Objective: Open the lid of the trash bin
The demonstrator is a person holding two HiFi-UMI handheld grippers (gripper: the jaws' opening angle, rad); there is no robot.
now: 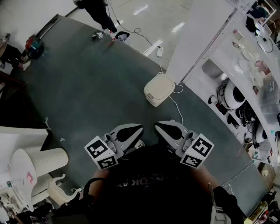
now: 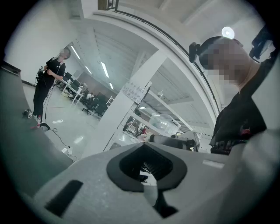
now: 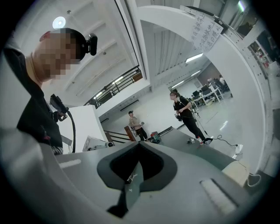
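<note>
The trash bin [image 1: 159, 89] is a small cream box with its lid down, standing on the grey-green carpet [image 1: 87, 87] near the foot of a white pillar. A white cable runs past it. Both grippers are held close to the person's body, well short of the bin. In the head view my left gripper [image 1: 139, 129] and right gripper [image 1: 157, 127] lie side by side with their tips toward the bin. Each pair of jaws is together with nothing between them. The right gripper view catches a cream corner of the bin [image 3: 239, 172] at lower right, beyond my right gripper [image 3: 137, 162]. The left gripper [image 2: 147, 162] looks toward the shelves.
A white pillar [image 1: 199, 35] rises just behind the bin. Shelves with equipment [image 1: 243, 103] line the right side. A power strip and cables [image 1: 159, 51] lie on the shiny floor beyond the carpet. A person [image 1: 99, 13] stands far off. White ribbed containers [image 1: 46, 159] sit at lower left.
</note>
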